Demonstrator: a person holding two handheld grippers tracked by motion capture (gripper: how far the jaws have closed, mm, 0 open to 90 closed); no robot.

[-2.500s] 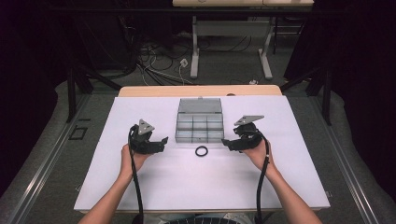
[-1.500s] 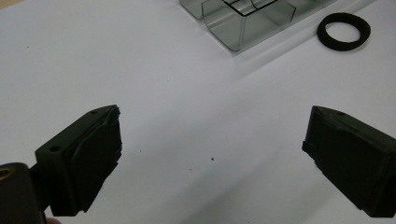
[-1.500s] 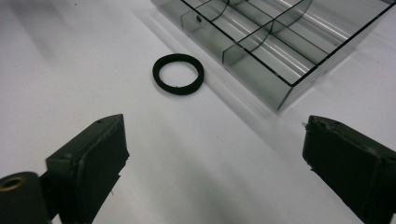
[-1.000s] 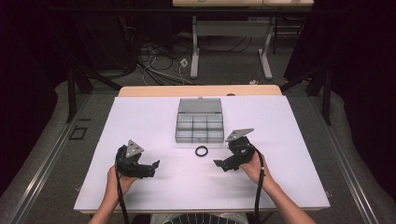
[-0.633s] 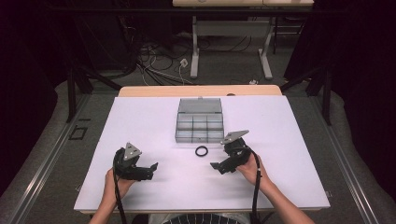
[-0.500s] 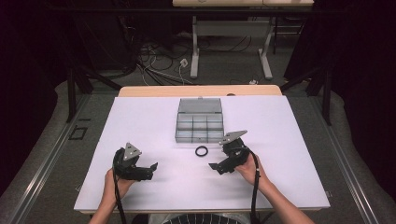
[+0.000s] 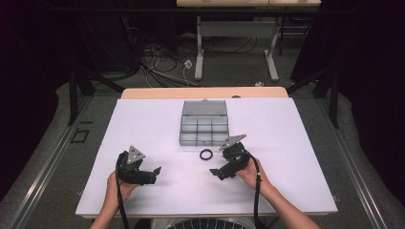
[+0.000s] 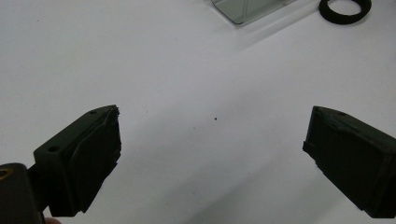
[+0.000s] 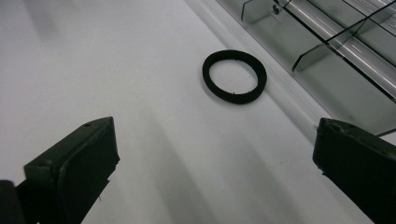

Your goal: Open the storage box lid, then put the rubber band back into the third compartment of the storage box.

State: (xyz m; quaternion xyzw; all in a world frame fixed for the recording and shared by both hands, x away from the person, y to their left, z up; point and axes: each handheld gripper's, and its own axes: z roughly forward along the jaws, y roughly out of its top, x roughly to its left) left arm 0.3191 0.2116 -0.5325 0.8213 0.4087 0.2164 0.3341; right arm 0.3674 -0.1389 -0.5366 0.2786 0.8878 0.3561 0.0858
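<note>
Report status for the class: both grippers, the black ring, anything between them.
Left gripper open, empty. Right gripper open, empty, aimed toward the ring. Ring flat on the table, just in front of the clear box. Nothing in the way.

Dim room, dark at both sides and along the back, with grey floor point(image 7: 43, 143) around a white-topped desk point(image 7: 296, 143) edged in pale wood at its far side. Beyond it, a second pale table point(image 7: 248, 3) on white legs point(image 7: 198, 52), with a tangle of cables point(image 7: 157, 62) on the floor beneath and to the left. Black stand legs point(image 7: 79, 86) at either side of the desk, brightest light falling on the white top.
</note>
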